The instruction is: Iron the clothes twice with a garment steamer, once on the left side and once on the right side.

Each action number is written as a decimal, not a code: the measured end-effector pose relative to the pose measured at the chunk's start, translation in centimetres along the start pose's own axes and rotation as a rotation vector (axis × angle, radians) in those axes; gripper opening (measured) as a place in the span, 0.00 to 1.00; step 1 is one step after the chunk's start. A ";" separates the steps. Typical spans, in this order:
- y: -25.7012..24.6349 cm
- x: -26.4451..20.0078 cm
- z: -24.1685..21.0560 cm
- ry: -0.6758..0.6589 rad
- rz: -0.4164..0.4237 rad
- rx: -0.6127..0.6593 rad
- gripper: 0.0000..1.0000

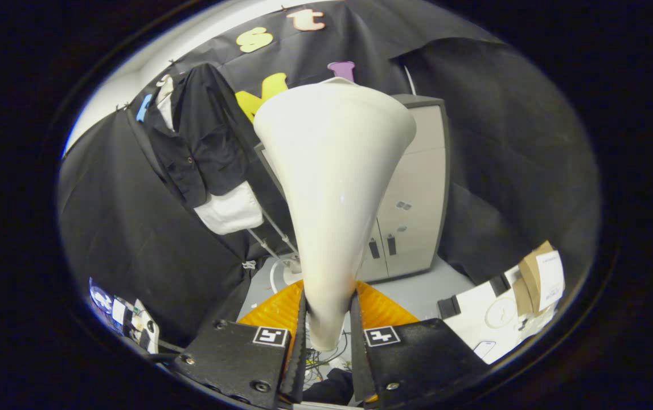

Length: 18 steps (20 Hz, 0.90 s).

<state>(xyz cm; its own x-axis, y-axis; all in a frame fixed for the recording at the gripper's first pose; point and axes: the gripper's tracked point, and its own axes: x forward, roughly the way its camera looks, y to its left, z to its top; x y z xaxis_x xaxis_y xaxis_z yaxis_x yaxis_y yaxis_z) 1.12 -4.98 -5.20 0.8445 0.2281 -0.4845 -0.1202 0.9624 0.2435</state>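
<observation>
White, rigid plastic, the garment steamer (332, 188) sits clamped at its narrow neck between both fingers of the gripper (329, 341), flaring toward twelve o'clock. It looks smooth, probably slippery and top-heavy; the neck suits gripping. The black shirt (204, 142) hangs at ten o'clock, well apart.

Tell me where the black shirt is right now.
In the gripper view the black shirt hangs against the booth wall, beyond the fingers and left of the steamer head the gripper grips.

You get even, fairly bright light from above, with soft glare down the white steamer head (335, 188). Your fisheye bends the cabinet (417, 188) and smears detail towards the rim.
</observation>
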 end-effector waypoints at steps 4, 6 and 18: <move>-2.4 -1.7 -2.4 -0.002 -0.031 0.030 0.36; -3.0 -2.5 -2.6 -0.022 -0.055 0.039 0.36; -3.7 -3.4 -2.2 -0.053 -0.084 0.065 0.36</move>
<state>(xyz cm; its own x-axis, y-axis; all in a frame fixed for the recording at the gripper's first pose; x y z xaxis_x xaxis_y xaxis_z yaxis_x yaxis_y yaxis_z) -2.48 -9.02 -6.30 0.8770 0.1372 -0.4605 -0.0154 0.9659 0.2583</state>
